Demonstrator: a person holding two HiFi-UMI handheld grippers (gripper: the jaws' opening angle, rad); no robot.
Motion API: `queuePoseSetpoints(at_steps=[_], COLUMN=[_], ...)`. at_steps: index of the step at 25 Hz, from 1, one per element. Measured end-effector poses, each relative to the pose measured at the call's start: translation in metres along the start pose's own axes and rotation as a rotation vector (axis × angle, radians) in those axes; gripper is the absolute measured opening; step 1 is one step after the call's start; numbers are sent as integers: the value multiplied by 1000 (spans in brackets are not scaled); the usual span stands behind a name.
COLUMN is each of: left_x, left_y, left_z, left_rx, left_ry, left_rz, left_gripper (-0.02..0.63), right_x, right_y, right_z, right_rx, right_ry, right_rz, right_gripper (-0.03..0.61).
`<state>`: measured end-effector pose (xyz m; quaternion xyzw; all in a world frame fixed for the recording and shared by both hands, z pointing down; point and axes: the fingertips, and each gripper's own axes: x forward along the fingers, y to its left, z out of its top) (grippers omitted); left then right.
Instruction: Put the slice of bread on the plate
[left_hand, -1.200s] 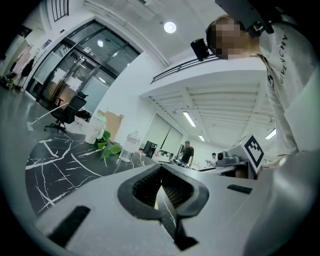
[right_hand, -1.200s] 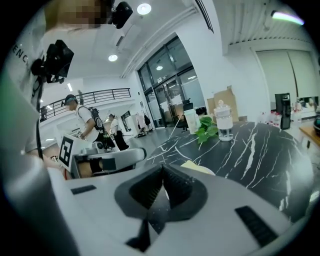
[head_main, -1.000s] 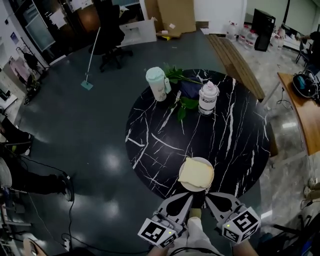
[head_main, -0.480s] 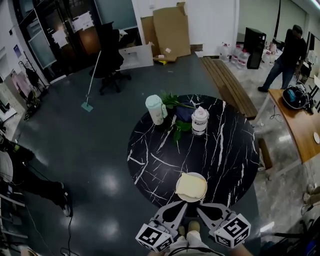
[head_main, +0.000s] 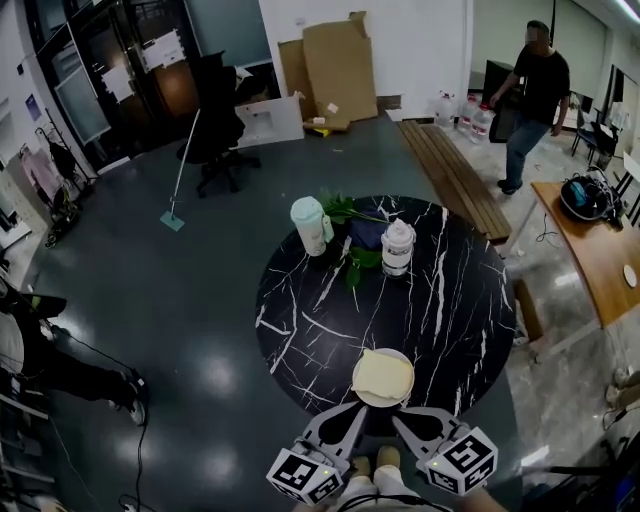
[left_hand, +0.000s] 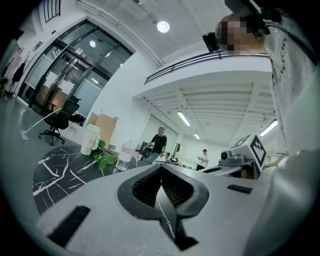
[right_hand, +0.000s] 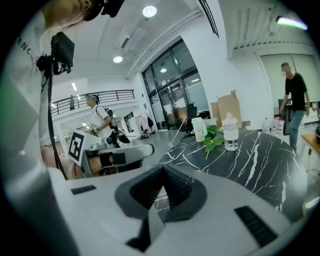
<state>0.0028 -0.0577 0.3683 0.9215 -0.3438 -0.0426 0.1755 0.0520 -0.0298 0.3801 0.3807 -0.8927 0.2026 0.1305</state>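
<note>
The bread (head_main: 383, 376) is seen lying on the plate (head_main: 384, 404), at the near edge of the black tabletop (head_main: 440, 300). The left gripper (head_main: 356, 410) and right gripper (head_main: 401, 416) are held side by side just short of the plate. Both pairs of fingers are pressed together, empty.

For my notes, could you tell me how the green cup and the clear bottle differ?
The green cup is opaque and pale mint; the clear bottle is see-through with a white cap. The cup stands left of the leaves, the bottle right. Both stand upright on the table.
</note>
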Motion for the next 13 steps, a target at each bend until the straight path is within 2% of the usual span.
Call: queuePoseSetpoints(at_steps=[13], left_x=[-13], left_y=[3], left_z=[-2], left_rx=[-21], left_ry=[-3], left_rz=[31], left_gripper=[8], right_x=[-11], right_y=[-2], right_z=[-4], right_rx=[14], right_ry=[-1], right_rz=[-40], right_gripper=[8])
